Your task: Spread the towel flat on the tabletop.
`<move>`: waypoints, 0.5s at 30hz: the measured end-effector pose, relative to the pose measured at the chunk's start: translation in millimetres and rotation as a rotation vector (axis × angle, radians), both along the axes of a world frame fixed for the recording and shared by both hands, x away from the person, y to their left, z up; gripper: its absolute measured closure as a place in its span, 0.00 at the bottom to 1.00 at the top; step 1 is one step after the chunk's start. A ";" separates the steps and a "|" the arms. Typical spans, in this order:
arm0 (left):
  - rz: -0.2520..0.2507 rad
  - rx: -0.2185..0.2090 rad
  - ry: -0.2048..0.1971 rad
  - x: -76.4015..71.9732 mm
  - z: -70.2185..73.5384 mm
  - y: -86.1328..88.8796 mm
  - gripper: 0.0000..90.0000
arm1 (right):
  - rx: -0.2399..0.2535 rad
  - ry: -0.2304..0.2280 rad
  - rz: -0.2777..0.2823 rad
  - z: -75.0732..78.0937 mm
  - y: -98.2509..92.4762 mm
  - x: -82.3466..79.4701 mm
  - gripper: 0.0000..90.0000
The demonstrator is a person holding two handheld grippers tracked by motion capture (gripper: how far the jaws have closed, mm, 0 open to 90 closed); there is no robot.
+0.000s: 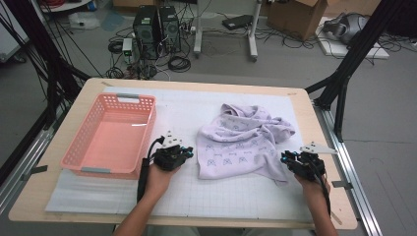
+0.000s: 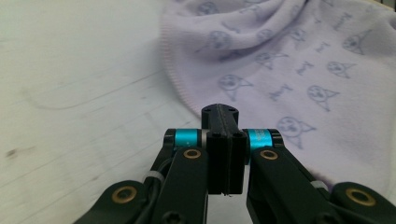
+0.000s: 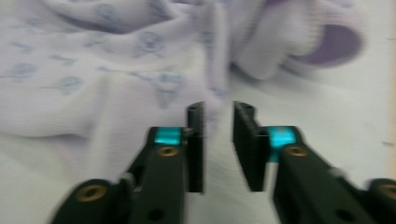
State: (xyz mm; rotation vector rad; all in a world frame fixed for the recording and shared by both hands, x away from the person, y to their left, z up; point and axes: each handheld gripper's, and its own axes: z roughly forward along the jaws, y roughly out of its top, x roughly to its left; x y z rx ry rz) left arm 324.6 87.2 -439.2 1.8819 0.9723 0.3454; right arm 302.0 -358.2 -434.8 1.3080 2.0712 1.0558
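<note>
A pink basket [image 1: 81, 147] sits left of centre in the high view, a plastic lattice-walled rectangle with nothing in it. Right of it, in the middle of the frame, a lilac towel [image 1: 243, 140] lies crumpled on the white gridded mat [image 1: 221, 196]; it is soft, fleecy cloth printed with small blue-grey faces, with a stitched hem along its edge. The left gripper [image 1: 187, 153] sits just beside the towel's left edge, its black jaws pressed together on nothing. The right gripper [image 1: 286, 158] is at the towel's lower right corner, jaws a narrow gap apart, nothing gripped between them.
</note>
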 end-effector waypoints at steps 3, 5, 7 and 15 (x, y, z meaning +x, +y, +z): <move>-0.068 -0.050 0.038 0.7 -4.1 -6.2 0.76 | 0.020 0.087 0.018 -10.1 -1.2 8.4 0.82; -0.098 -0.053 0.045 0.1 -6.3 -16.2 0.62 | 0.064 0.111 0.050 -14.8 4.8 10.7 0.71; -0.117 -0.049 0.074 1.2 -8.9 -25.6 0.52 | 0.081 0.110 0.085 -14.8 15.7 11.6 0.66; -0.150 0.153 0.013 -7.9 -10.5 -54.0 0.92 | 0.063 0.092 0.138 -11.3 42.3 7.1 0.57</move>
